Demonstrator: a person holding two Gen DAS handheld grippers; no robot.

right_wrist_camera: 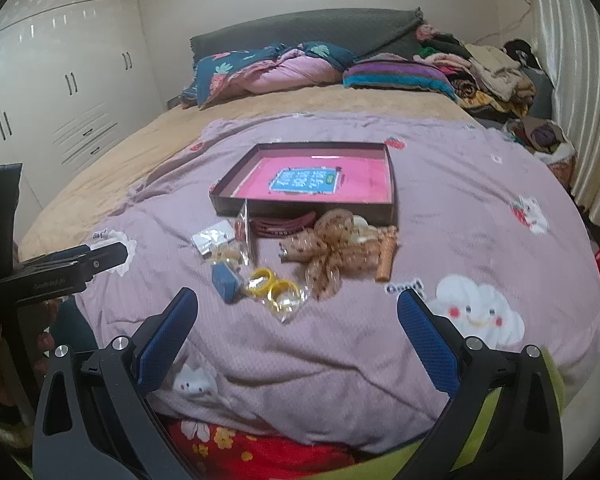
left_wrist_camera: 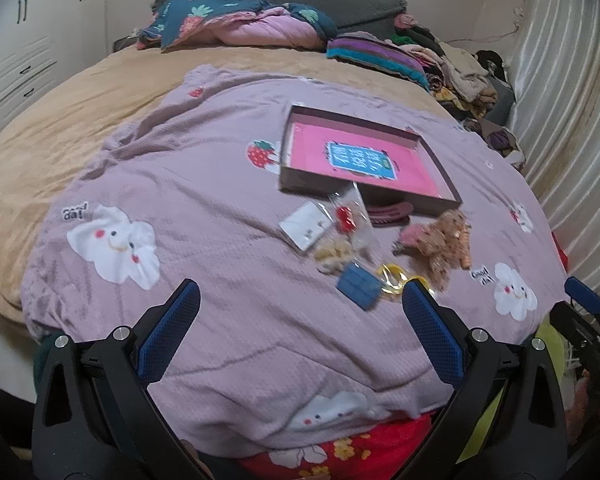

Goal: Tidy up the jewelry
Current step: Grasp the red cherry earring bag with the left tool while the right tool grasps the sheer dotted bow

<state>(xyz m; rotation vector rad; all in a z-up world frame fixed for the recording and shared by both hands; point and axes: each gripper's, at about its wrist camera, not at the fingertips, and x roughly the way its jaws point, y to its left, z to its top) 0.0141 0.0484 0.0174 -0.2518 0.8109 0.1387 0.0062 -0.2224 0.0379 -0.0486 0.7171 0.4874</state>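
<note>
A shallow brown box with a pink floor lies on the mauve blanket. In front of it sits a small heap: a white earring card, a clear bag with red pieces, a blue case, yellow bangles in plastic, a dark red hair clip and a spotted tan bow. My left gripper is open, short of the heap. My right gripper is open, just before the bangles.
Mauve blanket covers a tan bedspread. Pillows and folded quilts line the headboard, a clothes pile is at the far right. A white wardrobe stands left. The other gripper shows at left.
</note>
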